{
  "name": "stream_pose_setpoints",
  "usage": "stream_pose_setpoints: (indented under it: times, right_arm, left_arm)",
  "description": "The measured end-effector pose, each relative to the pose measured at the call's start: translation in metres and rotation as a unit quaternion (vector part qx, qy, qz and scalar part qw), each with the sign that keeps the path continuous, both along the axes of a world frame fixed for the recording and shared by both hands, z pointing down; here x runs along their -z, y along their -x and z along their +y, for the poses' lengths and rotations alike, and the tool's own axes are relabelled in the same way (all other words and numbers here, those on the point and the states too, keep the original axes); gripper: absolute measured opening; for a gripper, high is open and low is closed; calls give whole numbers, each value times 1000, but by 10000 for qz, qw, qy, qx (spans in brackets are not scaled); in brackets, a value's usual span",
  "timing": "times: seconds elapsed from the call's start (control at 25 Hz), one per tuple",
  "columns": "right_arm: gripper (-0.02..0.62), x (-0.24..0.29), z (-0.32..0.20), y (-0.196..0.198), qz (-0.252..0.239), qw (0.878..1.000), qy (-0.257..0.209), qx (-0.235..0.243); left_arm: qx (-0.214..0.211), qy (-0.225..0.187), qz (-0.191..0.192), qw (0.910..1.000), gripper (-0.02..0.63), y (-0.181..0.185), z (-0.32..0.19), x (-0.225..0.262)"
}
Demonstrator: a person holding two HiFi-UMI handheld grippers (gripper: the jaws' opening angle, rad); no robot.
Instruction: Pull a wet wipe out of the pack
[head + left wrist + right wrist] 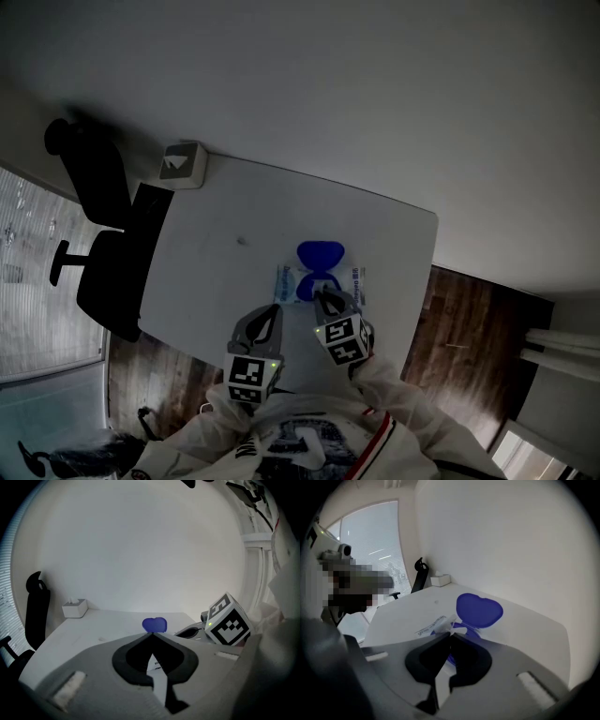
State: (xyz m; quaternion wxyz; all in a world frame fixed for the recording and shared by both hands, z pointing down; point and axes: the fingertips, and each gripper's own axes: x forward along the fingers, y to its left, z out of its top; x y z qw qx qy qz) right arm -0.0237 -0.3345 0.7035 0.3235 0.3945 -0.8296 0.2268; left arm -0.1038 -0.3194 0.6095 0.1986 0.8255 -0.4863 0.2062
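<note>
The wet wipe pack (289, 281) lies on the white table (225, 206) with its blue lid (320, 254) flipped open and standing up. My right gripper (322, 292) is over the pack's opening. In the right gripper view the jaws (450, 634) are shut, and a white corner of the wet wipe (452, 628) sticks out from the tips, in front of the lid (479, 610). My left gripper (277, 307) is at the pack's near left edge, its jaws (151, 633) shut; whether they pinch the pack is hidden. The lid (154, 625) shows just beyond them.
A white tissue box (183, 164) stands at the table's far left corner. A black office chair (108, 244) is by the table's left side. The table's right edge (427, 272) drops to wooden floor. A person's white sleeves (394, 394) are at the near edge.
</note>
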Motion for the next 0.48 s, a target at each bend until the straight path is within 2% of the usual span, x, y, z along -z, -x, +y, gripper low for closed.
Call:
stream_pose_setpoints:
  times: [0.48]
  right_arm:
    - [8,50,-4,-15,-591,9961,-495,-427]
  left_arm:
    - [-27,-194,39,9998,3,-8,-2,14]
